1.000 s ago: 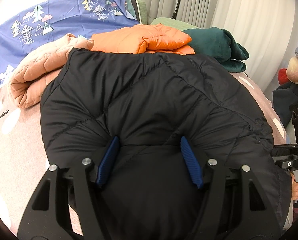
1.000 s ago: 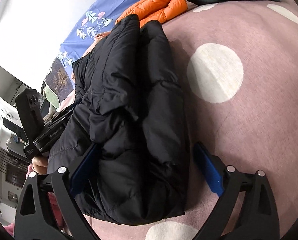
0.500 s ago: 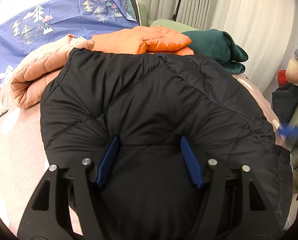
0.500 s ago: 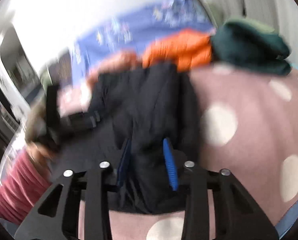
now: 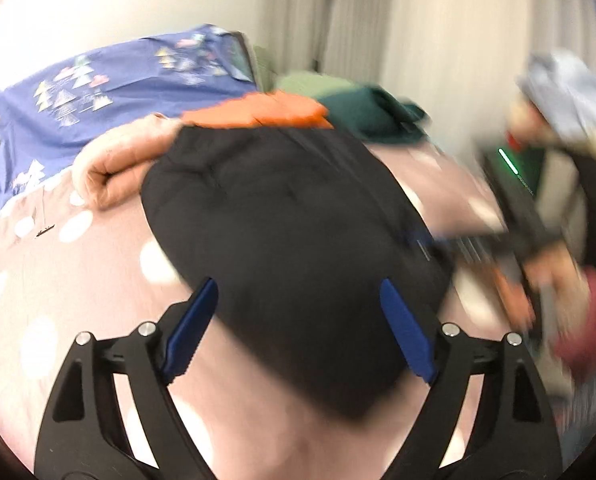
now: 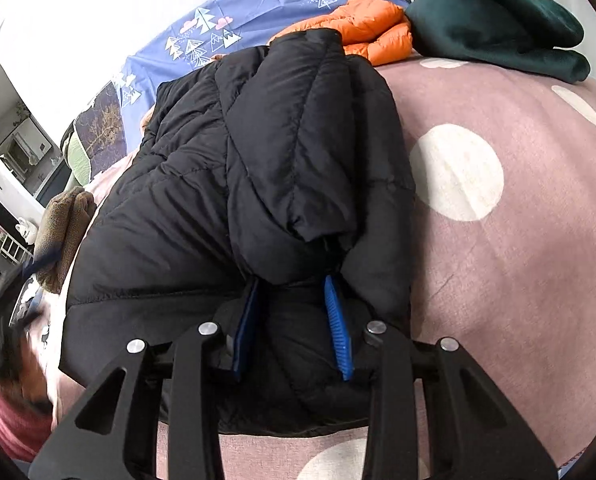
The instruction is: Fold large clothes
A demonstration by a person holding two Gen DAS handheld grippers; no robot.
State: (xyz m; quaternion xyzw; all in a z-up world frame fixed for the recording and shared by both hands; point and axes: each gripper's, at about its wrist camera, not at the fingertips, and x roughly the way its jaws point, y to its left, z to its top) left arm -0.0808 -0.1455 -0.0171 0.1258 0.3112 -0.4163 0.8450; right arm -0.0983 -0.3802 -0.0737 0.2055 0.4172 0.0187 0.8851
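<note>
One black jacket (image 6: 282, 168) lengthwise toward pillows

no readable text or labels anywhere from my tongs' views, just tree doodles on the blue sheet (image 6: 234, 28)

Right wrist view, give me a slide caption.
Right tongs shut on the folded black puffer jacket on a polka-dot bedspread.

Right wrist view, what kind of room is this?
Probably a bedroom: a polka-dot bedspread under the black puffer jacket, a tree-print blue pillow behind, and pale curtains.
</note>
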